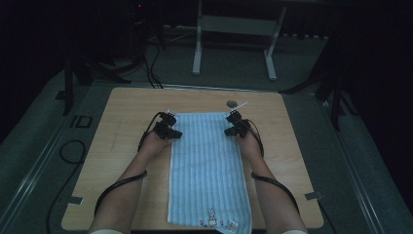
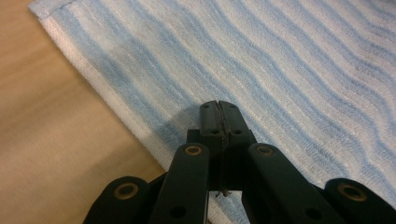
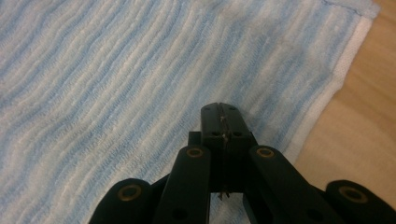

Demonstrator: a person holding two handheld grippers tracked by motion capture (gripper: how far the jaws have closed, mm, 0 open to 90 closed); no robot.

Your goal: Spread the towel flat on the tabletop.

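A blue and white striped towel (image 1: 207, 170) lies flat along the middle of the wooden table (image 1: 122, 112). Its near end, with a small rabbit motif (image 1: 211, 214), reaches the front edge. My left gripper (image 1: 176, 132) sits at the towel's left edge near the far corner and points inward. Up close, the left gripper (image 2: 218, 105) is shut over the striped towel (image 2: 280, 60), just inside its white hem. At the right edge near the far corner, my right gripper (image 1: 228, 130) mirrors it. That right gripper (image 3: 220, 107) is also shut over the towel (image 3: 116, 70). No cloth shows between either pair of jaws.
Just beyond the towel's far edge are a round cable hole (image 1: 232, 104) and a small white stick (image 1: 242, 104). Bare wood (image 2: 46, 116) lies on both sides of the towel. A white desk frame (image 1: 197, 48) and cables (image 1: 68, 151) stand on the dark floor around the table.
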